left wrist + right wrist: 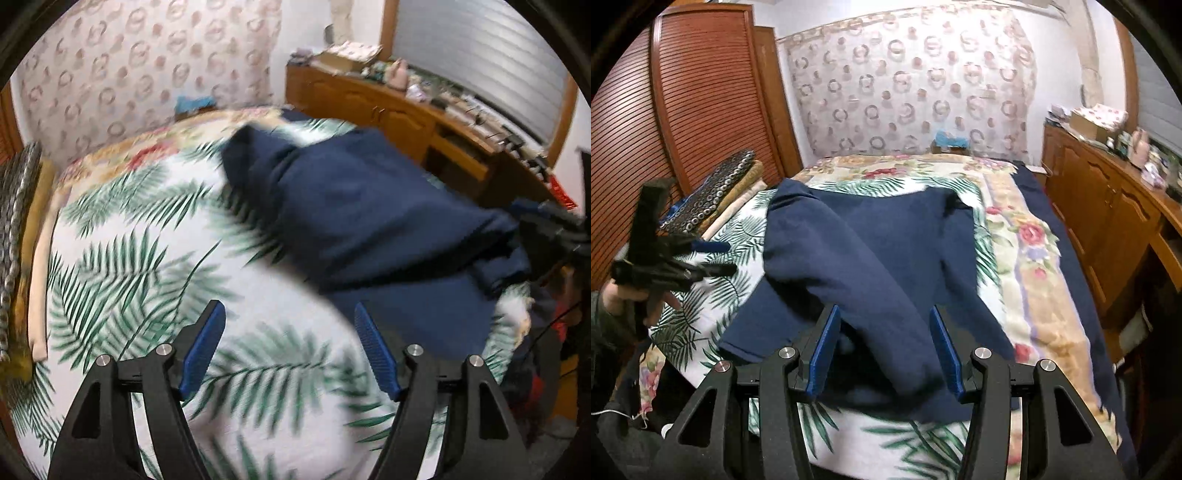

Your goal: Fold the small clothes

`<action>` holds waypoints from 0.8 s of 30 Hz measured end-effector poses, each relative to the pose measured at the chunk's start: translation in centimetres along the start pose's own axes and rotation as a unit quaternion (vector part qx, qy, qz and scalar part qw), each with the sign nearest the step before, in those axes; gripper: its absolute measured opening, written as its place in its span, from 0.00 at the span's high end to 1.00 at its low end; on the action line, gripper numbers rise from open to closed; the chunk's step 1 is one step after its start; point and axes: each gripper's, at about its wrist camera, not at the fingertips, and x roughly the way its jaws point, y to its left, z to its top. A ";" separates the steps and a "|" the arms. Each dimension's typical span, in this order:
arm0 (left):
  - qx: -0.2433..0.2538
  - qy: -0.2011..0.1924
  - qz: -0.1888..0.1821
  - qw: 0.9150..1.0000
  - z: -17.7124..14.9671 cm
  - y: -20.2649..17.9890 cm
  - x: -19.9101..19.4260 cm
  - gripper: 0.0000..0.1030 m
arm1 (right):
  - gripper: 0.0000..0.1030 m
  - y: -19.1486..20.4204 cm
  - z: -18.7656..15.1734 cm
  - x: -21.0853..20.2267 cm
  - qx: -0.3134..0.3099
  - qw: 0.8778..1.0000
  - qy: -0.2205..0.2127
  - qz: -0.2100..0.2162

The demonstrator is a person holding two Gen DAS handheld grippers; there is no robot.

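navy garment (886, 251) lying on palm-leaf sheet (122, 236), long axis running away from right gripper (884, 347), which is gaping over near hem, nearer; left gripper (290, 347) hovering wide open, empty, garment lying to its right.

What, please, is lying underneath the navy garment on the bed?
The navy garment lies on a palm-leaf sheet, which rests on a floral blanket. Anything directly beneath the garment is covered.

The leaf-print sheet (155, 236) and the garment (351, 206) are smeared by motion blur in the left view, the right gripper (565, 229) is cut off by that view's edge, and the sheet (738, 236) is partly hidden under the garment (871, 251).
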 end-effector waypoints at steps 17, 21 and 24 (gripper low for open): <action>0.013 0.006 0.019 1.000 -2.1 1.2 1.7 0.19 | 0.50 3.7 4.5 7.0 -0.080 0.993 0.043 0.081; 0.017 0.008 0.018 1.000 -2.1 1.0 1.8 0.16 | 0.50 4.1 5.3 9.1 -0.096 0.990 0.066 0.084; 0.018 0.008 0.018 1.000 -2.1 1.0 1.8 0.15 | 0.50 4.5 5.6 10.6 -0.116 0.987 0.082 0.075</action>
